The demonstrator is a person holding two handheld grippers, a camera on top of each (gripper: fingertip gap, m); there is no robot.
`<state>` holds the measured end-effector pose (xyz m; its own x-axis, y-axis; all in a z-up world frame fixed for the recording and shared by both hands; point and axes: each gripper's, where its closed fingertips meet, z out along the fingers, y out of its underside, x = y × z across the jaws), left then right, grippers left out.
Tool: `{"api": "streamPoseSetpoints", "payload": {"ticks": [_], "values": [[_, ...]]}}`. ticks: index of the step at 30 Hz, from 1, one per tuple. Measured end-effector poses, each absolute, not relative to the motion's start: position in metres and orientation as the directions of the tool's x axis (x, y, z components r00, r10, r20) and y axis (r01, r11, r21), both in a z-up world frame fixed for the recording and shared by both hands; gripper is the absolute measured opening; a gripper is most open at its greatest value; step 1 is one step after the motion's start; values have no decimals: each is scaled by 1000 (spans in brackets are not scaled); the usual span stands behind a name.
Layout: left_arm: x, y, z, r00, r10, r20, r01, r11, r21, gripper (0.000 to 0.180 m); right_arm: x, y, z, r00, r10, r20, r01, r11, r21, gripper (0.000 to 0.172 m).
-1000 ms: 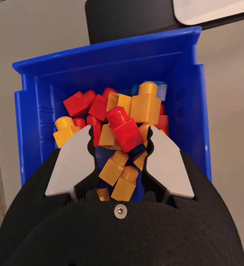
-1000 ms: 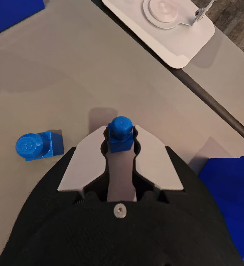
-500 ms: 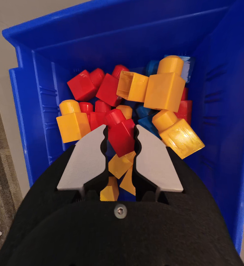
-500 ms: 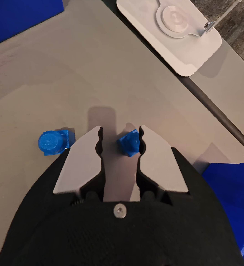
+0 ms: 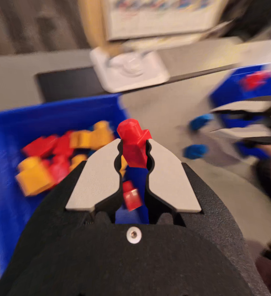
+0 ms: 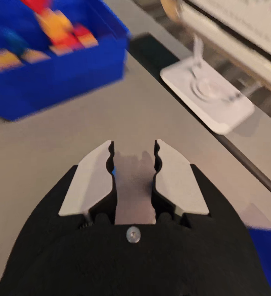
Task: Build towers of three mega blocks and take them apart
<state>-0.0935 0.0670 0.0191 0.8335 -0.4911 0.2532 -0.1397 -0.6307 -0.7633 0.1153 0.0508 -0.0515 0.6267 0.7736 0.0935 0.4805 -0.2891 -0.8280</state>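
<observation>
My left gripper (image 5: 134, 141) is shut on a red block (image 5: 134, 142), stud up and tilted left, and holds it above the right edge of the blue bin (image 5: 54, 110) of red and yellow blocks. Two blue blocks (image 5: 194, 151) lie on the grey table to the right, blurred. My right gripper (image 6: 134, 141) is open with nothing between its pads, over bare table; it also shows in the left wrist view (image 5: 243, 121) at the right. Slivers of blue (image 6: 114, 172) peek from under its fingers.
A white flat stand (image 6: 210, 97) lies at the table's far edge beside a dark strip (image 6: 152, 52). The blue bin (image 6: 56, 83) shows in the right wrist view at upper left. A second blue bin (image 5: 243, 89) stands at the right. The grippers' ends are close to 25 centimeters from one another.
My left gripper closed on the red block in the bin and lifted it out toward the right. My right gripper let go of the blue block, opened, and pulled up and back.
</observation>
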Motion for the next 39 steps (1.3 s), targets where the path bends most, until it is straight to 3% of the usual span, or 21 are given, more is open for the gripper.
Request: {"api": "streamPoseSetpoints", "payload": {"ticks": [1, 3, 6, 12, 14, 15, 16, 18, 20, 24, 27, 32, 39], "values": [[-71, 54, 39, 758, -582, 295, -135, -583, -801, 27, 99, 37, -34, 558, 830, 14, 400, -254, -881, 50], [-34, 30, 64, 635, -714, 296, -164, -499, -851, 27, 73, 3, 3, 369, 914, -166, 199, -252, -947, 53], [20, -2, 88, 462, -859, 219, -213, -348, -913, 26, 62, -28, 43, 143, 935, -326, -6, -328, -945, 62], [70, -24, 82, 414, -905, 92, -320, -239, -917, 26, 68, -34, 67, -1, 882, -472, -155, -466, -871, 65], [78, -29, 83, 387, -914, 118, -305, -248, -919, 26, 66, -31, 58, 39, 890, -455, -113, -448, -887, 65], [80, -30, 82, 384, -914, 127, -306, -256, -917, 26, 65, -31, 56, 41, 895, -444, -102, -439, -893, 59], [80, -28, 80, 393, -912, 117, -311, -251, -916, 25, 67, -34, 59, 18, 906, -423, -110, -418, -902, 38], [79, -28, 82, 382, -915, 126, -291, -249, -924, 26, 72, -32, 63, 20, 925, -380, -136, -374, -917, 37], [78, -28, 85, 362, -912, 193, -245, -292, -924, 62, 77, -36, 68, -14, 940, -341, -131, -339, -931, 37], [85, -39, 89, 223, -926, 306, -185, -348, -919, 75, 87, -44, 87, -63, 968, -243, -218, -251, -943, 37], [97, -52, 90, 115, -937, 329, -180, -346, -921, 71, 88, -52, 93, -89, 975, -203, -235, -219, -947, 37], [109, -59, 88, 100, -963, 249, -206, -265, -942, 61, 85, -59, 92, -113, 979, -168, -221, -189, -957, 37], [112, -57, 91, 92, -958, 273, -166, -285, -944, 55, 87, -59, 92, -111, 984, -142, -228, -165, -960, 37]]}}
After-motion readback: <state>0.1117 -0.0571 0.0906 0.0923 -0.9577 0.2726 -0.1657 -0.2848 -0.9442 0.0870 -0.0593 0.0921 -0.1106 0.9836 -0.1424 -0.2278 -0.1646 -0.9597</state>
